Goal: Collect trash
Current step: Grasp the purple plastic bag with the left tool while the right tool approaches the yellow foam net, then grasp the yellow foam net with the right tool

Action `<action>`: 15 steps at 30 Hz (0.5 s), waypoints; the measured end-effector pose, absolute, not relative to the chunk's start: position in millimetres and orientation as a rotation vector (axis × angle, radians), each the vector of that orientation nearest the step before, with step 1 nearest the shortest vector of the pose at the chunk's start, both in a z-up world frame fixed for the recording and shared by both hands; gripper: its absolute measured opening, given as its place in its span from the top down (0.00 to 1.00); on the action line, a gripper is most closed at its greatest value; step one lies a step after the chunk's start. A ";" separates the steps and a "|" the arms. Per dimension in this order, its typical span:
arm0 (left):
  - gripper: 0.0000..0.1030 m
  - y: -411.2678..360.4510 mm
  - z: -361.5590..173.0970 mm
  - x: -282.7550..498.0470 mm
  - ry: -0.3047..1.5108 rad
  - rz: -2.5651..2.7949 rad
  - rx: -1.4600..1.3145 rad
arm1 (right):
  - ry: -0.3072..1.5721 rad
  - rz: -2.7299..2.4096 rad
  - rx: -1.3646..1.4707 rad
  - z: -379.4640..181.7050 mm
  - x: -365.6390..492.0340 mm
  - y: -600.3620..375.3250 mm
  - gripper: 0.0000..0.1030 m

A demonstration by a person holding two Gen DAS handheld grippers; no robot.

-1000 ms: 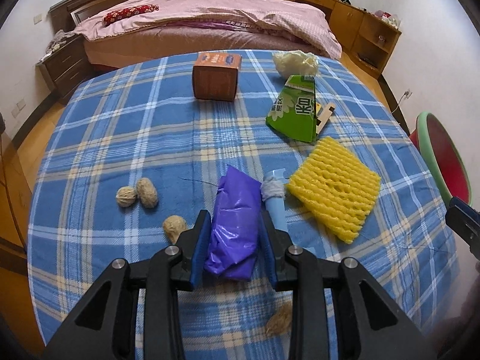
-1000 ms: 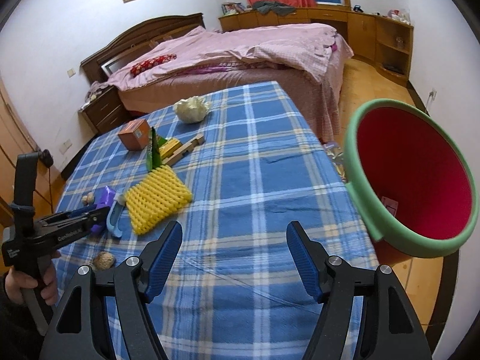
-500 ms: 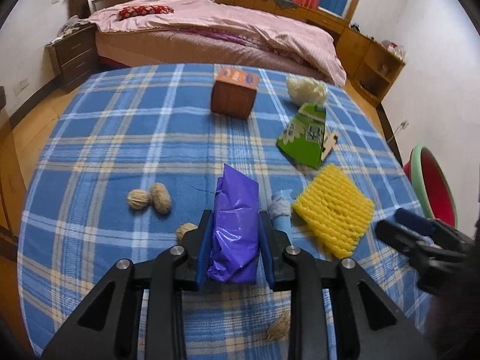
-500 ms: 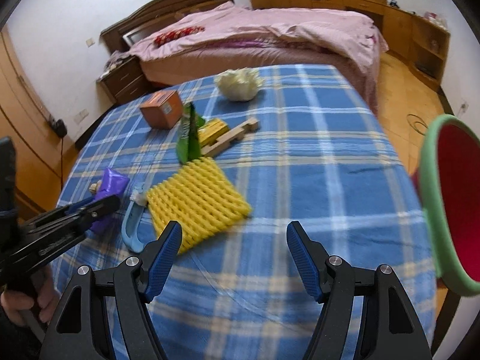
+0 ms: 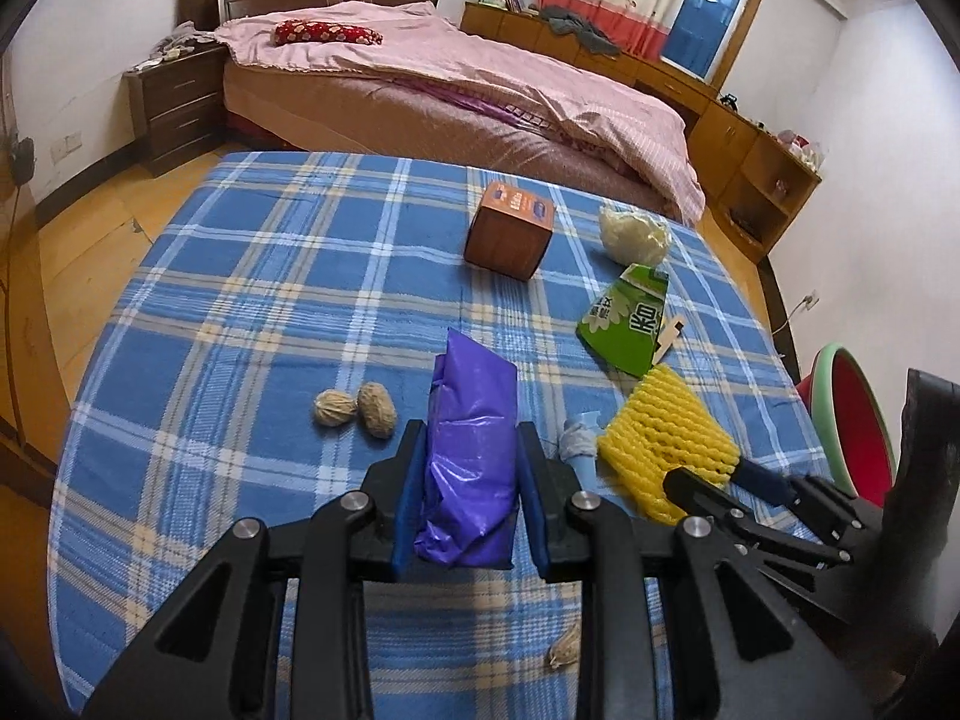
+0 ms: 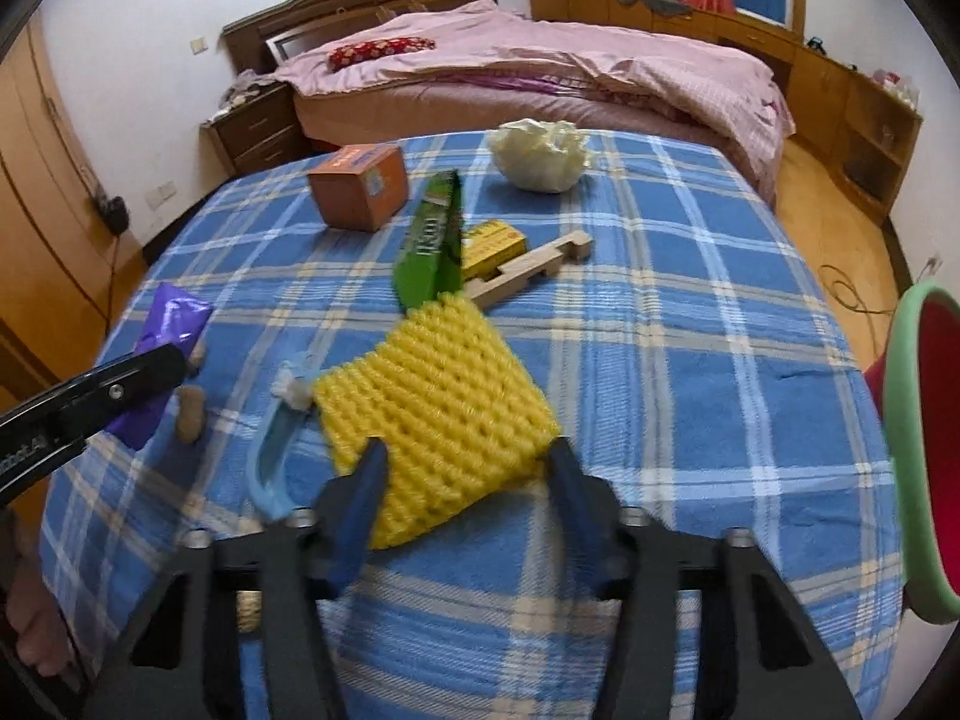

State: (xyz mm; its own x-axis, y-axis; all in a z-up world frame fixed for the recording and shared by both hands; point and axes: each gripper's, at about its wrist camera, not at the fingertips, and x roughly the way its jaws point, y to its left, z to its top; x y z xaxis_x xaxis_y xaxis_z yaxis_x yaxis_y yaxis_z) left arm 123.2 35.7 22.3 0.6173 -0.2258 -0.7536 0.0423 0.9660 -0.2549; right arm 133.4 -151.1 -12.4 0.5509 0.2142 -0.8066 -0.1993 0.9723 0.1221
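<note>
Your right gripper (image 6: 465,486) has come in over the table since a second ago, when it hung well back from the trash; its fingers now straddle the near corner of the yellow foam fruit-net sleeve (image 6: 438,402), spread wide with a pad on either side and nothing yet clamped. Your left gripper (image 5: 471,492) has lifted, and it keeps the crumpled purple plastic bag (image 5: 474,450) pinched between its blue pads, the jaws closed snugly on the bag's sides.

The sleeve lies flat on the blue plaid tablecloth (image 5: 270,300), just beside a light blue curved plastic piece with a wad of grey-white tissue at its end (image 6: 273,444). Behind the sleeve a green printed carton (image 6: 432,240) stands tilted, touching the sleeve's far corner, with a small yellow box (image 6: 492,243) and a pale wooden stick (image 6: 528,267) just beyond it. Farther back sit an orange-brown cardboard box (image 5: 510,228) and a crumpled cream paper ball (image 6: 540,153). Two walnuts (image 5: 354,408) lie side by side left of the bag, and another nut (image 5: 564,651) lies close under your left gripper. The red basin with a green rim (image 6: 924,450) stands off the table's right edge.
</note>
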 end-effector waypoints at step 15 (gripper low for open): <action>0.72 15.1 36.9 113.5 0.874 -0.189 -0.203 | 0.900 0.311 0.143 6.9 109.2 -177.4 0.85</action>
